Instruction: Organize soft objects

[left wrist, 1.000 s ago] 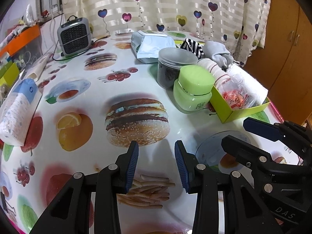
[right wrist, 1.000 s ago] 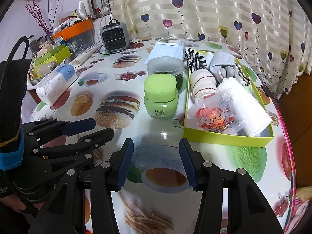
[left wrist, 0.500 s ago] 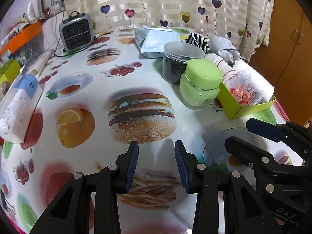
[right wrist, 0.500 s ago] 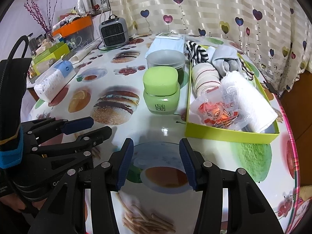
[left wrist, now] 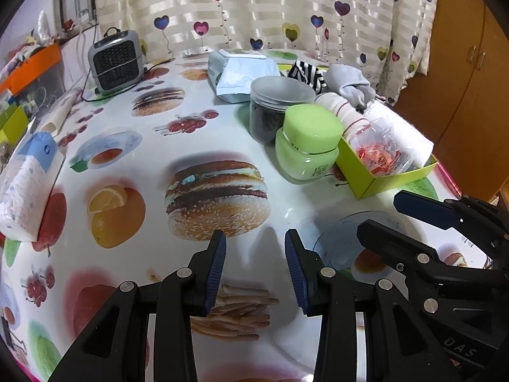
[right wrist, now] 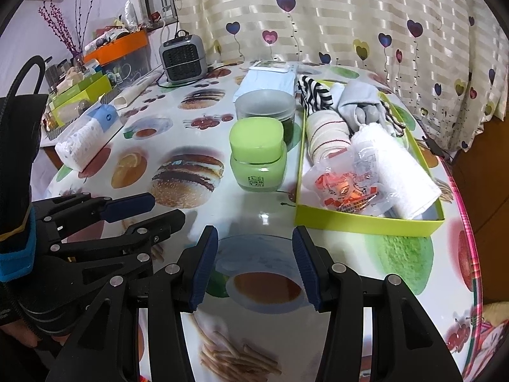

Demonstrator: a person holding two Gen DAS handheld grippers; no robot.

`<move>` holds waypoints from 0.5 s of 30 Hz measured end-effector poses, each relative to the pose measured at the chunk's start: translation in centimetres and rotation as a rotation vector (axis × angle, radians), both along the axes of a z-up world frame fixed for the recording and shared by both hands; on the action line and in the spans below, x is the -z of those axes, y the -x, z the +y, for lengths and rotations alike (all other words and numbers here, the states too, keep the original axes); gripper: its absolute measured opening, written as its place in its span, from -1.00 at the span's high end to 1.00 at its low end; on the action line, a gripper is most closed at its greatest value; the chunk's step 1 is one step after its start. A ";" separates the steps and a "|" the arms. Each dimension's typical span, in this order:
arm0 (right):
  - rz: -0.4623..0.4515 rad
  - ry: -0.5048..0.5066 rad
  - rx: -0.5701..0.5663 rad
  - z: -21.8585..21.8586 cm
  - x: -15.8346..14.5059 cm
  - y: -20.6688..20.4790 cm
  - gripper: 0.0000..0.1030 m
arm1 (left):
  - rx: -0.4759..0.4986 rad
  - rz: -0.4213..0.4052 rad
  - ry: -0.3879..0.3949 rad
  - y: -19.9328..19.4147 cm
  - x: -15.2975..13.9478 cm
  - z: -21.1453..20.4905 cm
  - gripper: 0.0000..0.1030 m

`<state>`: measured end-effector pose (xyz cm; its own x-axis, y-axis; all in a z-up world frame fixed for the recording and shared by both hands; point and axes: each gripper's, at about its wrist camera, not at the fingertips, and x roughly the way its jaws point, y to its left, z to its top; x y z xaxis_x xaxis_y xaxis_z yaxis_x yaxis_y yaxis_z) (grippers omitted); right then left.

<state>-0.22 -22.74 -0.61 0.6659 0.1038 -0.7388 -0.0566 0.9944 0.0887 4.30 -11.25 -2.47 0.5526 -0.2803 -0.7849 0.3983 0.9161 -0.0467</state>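
Nothing on the table has shifted since the earlier frames; both tongs held still, only framing differs.

Left wrist: left gripper (left wrist: 255, 265) part open, empty, over glossy food-print tablecloth (left wrist: 127, 146).

Right wrist: right gripper (right wrist: 255, 265) likewise empty. Rolled towels (right wrist: 394, 165) sit in green tray (right wrist: 366, 221): light, squashy, pinch mid-roll. Snack bag (right wrist: 343, 187) likely slippery. Curtain (right wrist: 318, 16) behind.

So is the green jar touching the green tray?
Apart. In the right wrist view, a strip of bare tablecloth shows between the green jar and the left wall of the green tray.
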 end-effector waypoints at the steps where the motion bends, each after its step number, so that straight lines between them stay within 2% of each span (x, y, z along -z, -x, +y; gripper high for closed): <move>1: 0.000 0.001 0.002 -0.1 0.0 0.0 0.03 | 0.001 0.000 -0.001 0.0 0.0 -0.1 0.28; 15: -0.003 0.006 0.036 -0.9 -0.2 0.5 0.03 | 0.024 -0.007 -0.007 0.3 -0.4 -1.1 0.28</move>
<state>-0.67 -23.66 -0.37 0.6712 0.0752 -0.7375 -0.0212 0.9964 0.0823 4.01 -12.39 -2.02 0.5509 -0.2880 -0.7833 0.4209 0.9063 -0.0372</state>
